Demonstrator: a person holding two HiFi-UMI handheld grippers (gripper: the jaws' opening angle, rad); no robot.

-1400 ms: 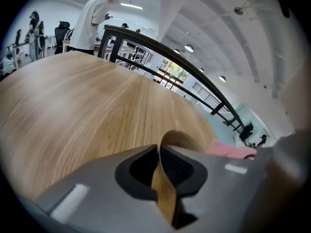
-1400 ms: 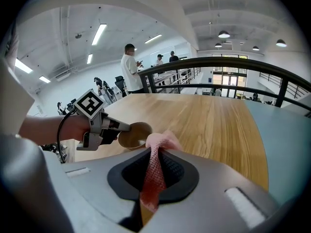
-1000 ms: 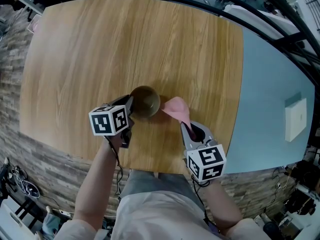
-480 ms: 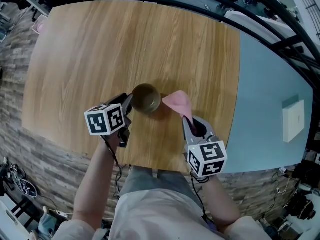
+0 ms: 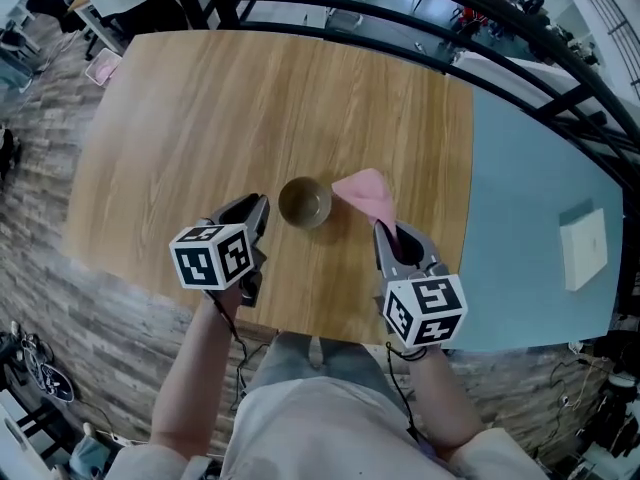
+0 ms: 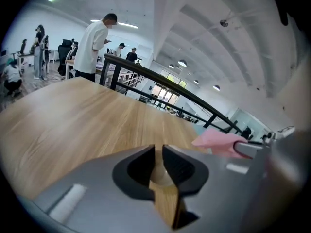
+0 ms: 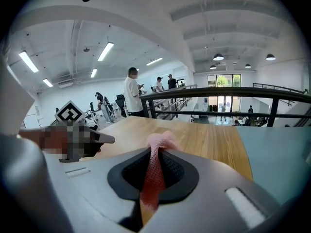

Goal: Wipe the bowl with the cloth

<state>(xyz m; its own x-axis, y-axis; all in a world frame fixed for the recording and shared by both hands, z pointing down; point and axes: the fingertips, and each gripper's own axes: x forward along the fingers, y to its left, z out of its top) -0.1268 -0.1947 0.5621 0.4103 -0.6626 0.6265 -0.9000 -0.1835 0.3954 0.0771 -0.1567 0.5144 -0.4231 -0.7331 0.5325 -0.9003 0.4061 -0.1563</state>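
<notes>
A small metal bowl (image 5: 305,202) stands upright on the wooden table (image 5: 190,118). My left gripper (image 5: 262,206) hovers just left of it and apart from it. Its jaws have just been closing and stand a narrow gap apart with nothing gripped; in the left gripper view (image 6: 159,152) the bowl (image 6: 163,173) shows through that gap, below. My right gripper (image 5: 385,230) is shut on a pink cloth (image 5: 365,193), which sticks out past its tips to the right of the bowl. The right gripper view shows the cloth (image 7: 155,171) pinched between the pads (image 7: 171,169).
The wooden table's right edge meets a grey-blue table (image 5: 530,168) carrying a white box (image 5: 585,248). A black railing (image 5: 400,13) runs behind both. People stand far off (image 6: 92,45). The table's near edge lies just below my hands.
Both grippers have risen off the table. The left one has let go of the bowl's rim and drawn back a little. The pink cloth has lifted with the right gripper.
</notes>
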